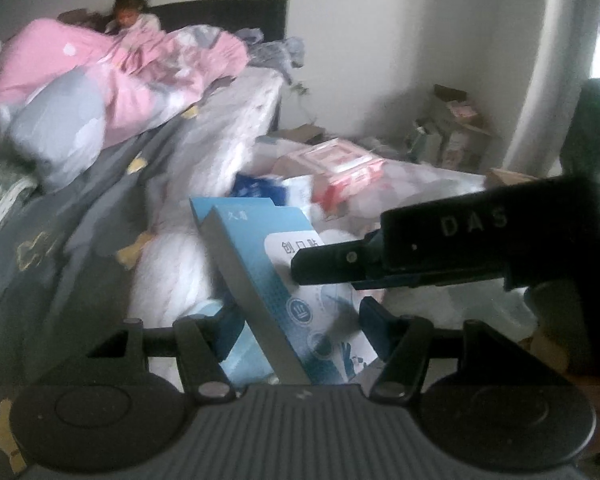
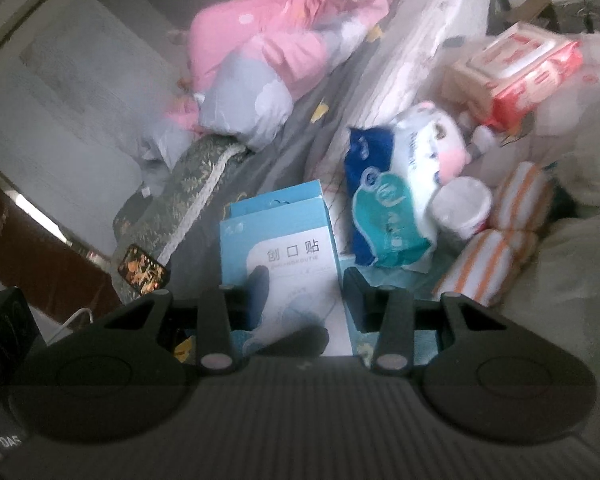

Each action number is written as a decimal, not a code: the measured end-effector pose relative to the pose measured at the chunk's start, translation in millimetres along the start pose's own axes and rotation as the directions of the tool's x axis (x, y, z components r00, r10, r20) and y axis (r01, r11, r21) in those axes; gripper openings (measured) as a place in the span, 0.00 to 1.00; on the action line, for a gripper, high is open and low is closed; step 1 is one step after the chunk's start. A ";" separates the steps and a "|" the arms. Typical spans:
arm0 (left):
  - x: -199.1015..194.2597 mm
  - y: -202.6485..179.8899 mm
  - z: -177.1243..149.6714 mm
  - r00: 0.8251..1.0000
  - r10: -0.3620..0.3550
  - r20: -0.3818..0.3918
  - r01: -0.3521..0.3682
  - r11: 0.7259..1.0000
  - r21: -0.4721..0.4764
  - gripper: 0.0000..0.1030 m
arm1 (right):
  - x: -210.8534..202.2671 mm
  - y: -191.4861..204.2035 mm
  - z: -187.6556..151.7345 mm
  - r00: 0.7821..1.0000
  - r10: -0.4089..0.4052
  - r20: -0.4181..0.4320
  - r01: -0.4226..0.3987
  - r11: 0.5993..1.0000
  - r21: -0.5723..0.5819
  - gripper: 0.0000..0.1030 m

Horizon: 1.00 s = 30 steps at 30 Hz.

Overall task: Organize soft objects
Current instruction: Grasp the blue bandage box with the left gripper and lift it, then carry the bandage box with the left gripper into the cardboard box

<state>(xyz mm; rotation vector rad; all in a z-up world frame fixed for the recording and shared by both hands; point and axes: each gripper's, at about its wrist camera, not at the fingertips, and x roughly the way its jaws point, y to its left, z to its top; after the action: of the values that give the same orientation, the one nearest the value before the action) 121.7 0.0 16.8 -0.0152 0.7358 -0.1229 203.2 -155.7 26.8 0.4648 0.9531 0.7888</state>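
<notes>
A light blue bandage box point(image 1: 260, 272) stands tilted between the fingers of my left gripper point(image 1: 296, 320), which is shut on its lower part. My right gripper point(image 1: 324, 264) reaches in from the right, one fingertip lying on the box's printed face. In the right wrist view the same box point(image 2: 288, 256) sits between the fingers of my right gripper point(image 2: 306, 292), shut on it. The edge of a second blue box point(image 2: 276, 200) shows just behind. Soft things lie to the right on the bed: a blue tissue pack point(image 2: 384, 208), a plush toy point(image 2: 440, 136) and two orange-striped rolled towels point(image 2: 512, 208).
A pink quilt point(image 1: 112, 72) and a grey pillow point(image 1: 56, 128) are heaped at the bed's head, where a person point(image 1: 130, 12) sits. A red-and-white pack point(image 2: 524, 68), a paper roll point(image 2: 464, 204), a green patterned pillow point(image 2: 196, 184) and a phone point(image 2: 142, 270) lie around. Boxes point(image 1: 452, 128) crowd the far corner.
</notes>
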 end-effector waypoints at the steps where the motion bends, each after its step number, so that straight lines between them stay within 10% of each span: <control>1: -1.1 -6.6 1.7 1.000 -0.008 0.006 0.008 1.000 0.013 0.62 | -9.6 -2.3 -0.6 1.000 -0.005 0.015 0.005 1.000 0.003 0.39; 19: 21.6 -178.7 42.8 0.967 -0.253 0.012 0.245 0.946 0.211 0.62 | -193.7 -111.6 -12.2 0.961 -0.149 0.234 0.108 0.977 0.182 0.39; 30: 85.1 -288.2 78.6 0.910 -0.404 -0.096 0.414 0.860 0.300 0.62 | -284.3 -206.3 -2.8 0.915 -0.287 0.284 0.186 0.924 0.333 0.39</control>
<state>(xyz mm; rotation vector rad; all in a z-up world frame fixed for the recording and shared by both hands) 206.2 -298.3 34.6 0.1367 0.7271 -0.6512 184.1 -506.2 41.9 0.7056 0.7978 0.3258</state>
